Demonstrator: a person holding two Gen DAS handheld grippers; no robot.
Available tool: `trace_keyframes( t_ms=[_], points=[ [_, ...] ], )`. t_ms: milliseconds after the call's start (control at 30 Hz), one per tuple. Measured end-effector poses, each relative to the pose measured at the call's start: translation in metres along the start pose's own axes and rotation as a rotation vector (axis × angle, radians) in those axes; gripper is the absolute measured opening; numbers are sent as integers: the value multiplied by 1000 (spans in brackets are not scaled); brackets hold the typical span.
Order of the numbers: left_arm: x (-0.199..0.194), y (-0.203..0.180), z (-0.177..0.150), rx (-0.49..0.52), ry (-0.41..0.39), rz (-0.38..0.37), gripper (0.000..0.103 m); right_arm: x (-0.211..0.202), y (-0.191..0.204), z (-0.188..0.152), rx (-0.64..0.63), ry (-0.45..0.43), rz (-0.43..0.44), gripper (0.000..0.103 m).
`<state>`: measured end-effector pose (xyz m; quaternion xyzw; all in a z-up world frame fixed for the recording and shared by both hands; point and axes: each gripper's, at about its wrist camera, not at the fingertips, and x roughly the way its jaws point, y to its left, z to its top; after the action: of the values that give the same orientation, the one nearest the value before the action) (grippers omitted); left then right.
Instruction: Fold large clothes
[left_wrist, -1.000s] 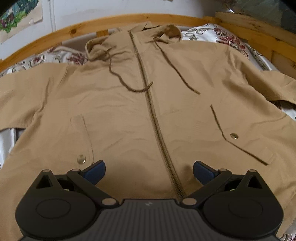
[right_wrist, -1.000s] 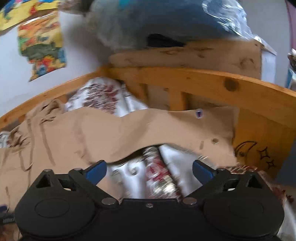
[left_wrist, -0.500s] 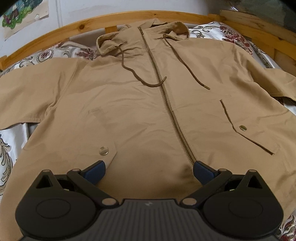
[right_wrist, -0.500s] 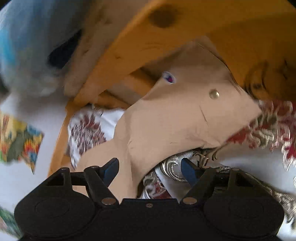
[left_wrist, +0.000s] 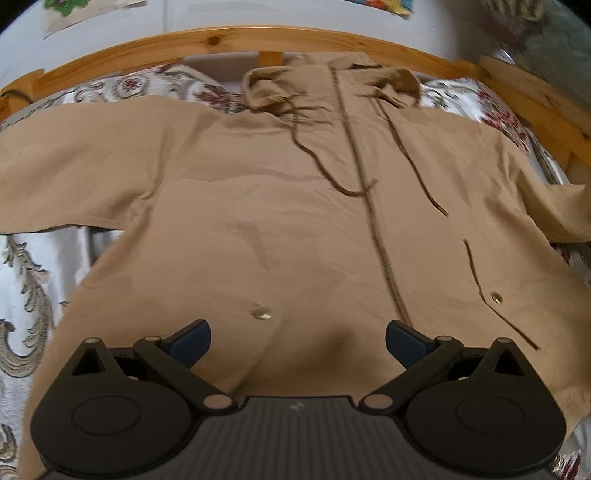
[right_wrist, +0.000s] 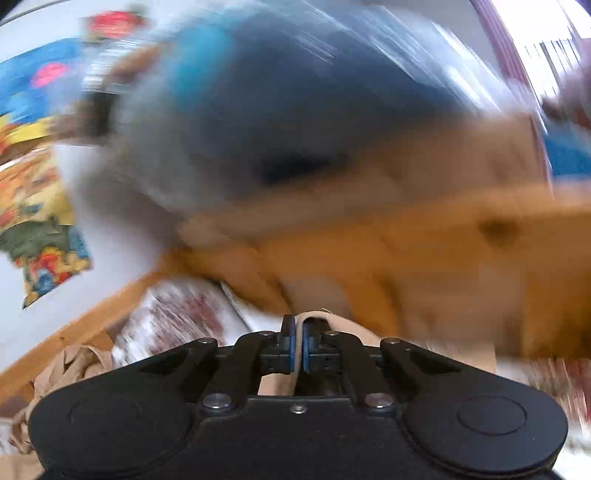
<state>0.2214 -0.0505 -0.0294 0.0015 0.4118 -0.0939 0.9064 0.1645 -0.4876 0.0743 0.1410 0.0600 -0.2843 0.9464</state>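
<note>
Spreading across most of the left wrist view: floral bedspread (left_wrist: 33, 280), ringed by curved wooden bed frame (left_wrist: 221, 38), white wall with colourful posters (left_wrist: 74, 11) behind. Lying flat on that bedspread, front up and zipped: tan hooded jacket (left_wrist: 258, 221), hood toward the frame, sleeves out to both sides, drawstrings (left_wrist: 321, 173) trailing over the chest, snap button (left_wrist: 260, 314) just ahead of the fingers. Hovering over the hem, blue pads spread wide with nothing between them: left gripper (left_wrist: 297, 338). Pulling back compared with a second ago, with more of the sleeve and bedspread now showing on the left. Swinging hard in the right wrist view, everything beyond the tool smeared; probably the same bed frame (right_wrist: 461, 258) and a poster (right_wrist: 40, 229), though hard to say. Clamping fully onto a fold of tan fabric (right_wrist: 314, 317), likely the jacket's sleeve: right gripper (right_wrist: 297, 345), wide apart a second ago and half-closed over the cuff half a second ago.
</note>
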Motion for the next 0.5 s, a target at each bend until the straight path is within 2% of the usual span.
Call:
trace_keyframes(
  t_ms=[67, 167, 200, 233, 300, 367, 400, 500],
  points=[
    [-2, 12, 6, -23, -2, 8, 102, -3, 54, 1, -227, -99, 103, 2],
    [-5, 32, 15, -60, -22, 17, 102, -18, 143, -37, -741, -206, 337, 2],
    [-6, 39, 17, -74, -28, 20, 102, -23, 163, -57, -901, -207, 424, 2],
    [-6, 46, 20, -89, -33, 21, 102, -30, 181, -80, -1072, -161, 524, 2],
    [-4, 58, 24, -112, -37, 22, 102, -45, 198, -125, -1297, -96, 680, 2],
    [-1, 70, 29, -137, -39, 23, 102, -54, 200, -158, -1426, -19, 779, 3],
    [1, 74, 31, -147, -38, 21, 102, -56, 200, -169, -1443, 34, 815, 3],
    [10, 82, 43, -151, -21, 14, 102, -52, 193, -188, -1359, 241, 902, 13]
  ],
)
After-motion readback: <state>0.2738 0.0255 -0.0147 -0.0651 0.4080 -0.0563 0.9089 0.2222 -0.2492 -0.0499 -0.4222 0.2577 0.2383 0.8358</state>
